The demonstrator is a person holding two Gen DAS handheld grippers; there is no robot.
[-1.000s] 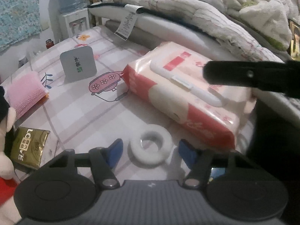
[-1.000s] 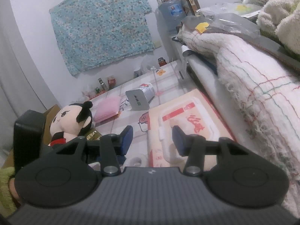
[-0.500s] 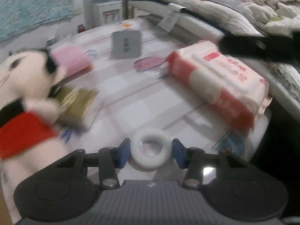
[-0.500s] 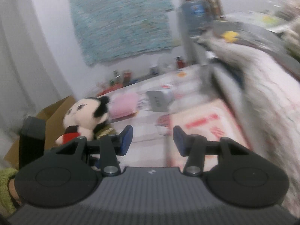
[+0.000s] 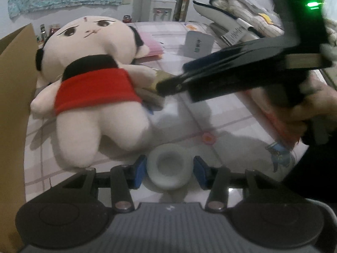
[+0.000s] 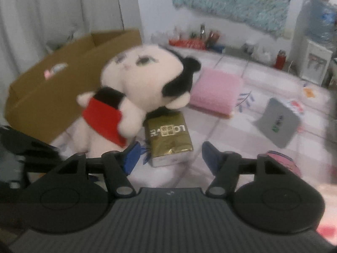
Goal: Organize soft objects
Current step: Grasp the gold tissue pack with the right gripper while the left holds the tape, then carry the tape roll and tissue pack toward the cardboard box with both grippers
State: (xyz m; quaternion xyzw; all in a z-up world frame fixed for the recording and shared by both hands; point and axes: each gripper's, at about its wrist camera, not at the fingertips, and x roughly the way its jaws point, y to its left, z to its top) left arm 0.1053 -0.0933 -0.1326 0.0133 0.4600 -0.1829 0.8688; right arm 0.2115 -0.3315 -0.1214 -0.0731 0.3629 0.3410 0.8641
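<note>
My left gripper point(image 5: 169, 171) is shut on a white soft ring point(image 5: 168, 168), its blue pads at the ring's two sides just above the checked tablecloth point(image 5: 221, 124). A plush doll point(image 5: 94, 88) in a red dress lies just ahead to the left. My right gripper point(image 6: 170, 155) hovers over the near end of a gold tissue pack point(image 6: 168, 135) beside the doll point(image 6: 143, 78). Its jaws are opening and its pads touch nothing. In the left wrist view the right gripper point(image 5: 174, 76) reaches in from the right, tips near the doll's arm, held by a person's hand point(image 5: 316, 103).
An open cardboard box point(image 6: 52, 88) stands left of the doll. A folded pink towel point(image 6: 217, 92) and a grey packet point(image 6: 278, 122) lie farther back. A red-and-white tissue pack point(image 5: 278, 124) is mostly hidden behind the right gripper. Bedding point(image 5: 242, 14) is piled at the right.
The left gripper closed on the white ring and carried it left toward the doll. The right gripper swung left from the red-and-white pack to the gold pack, and its jaws widened.
</note>
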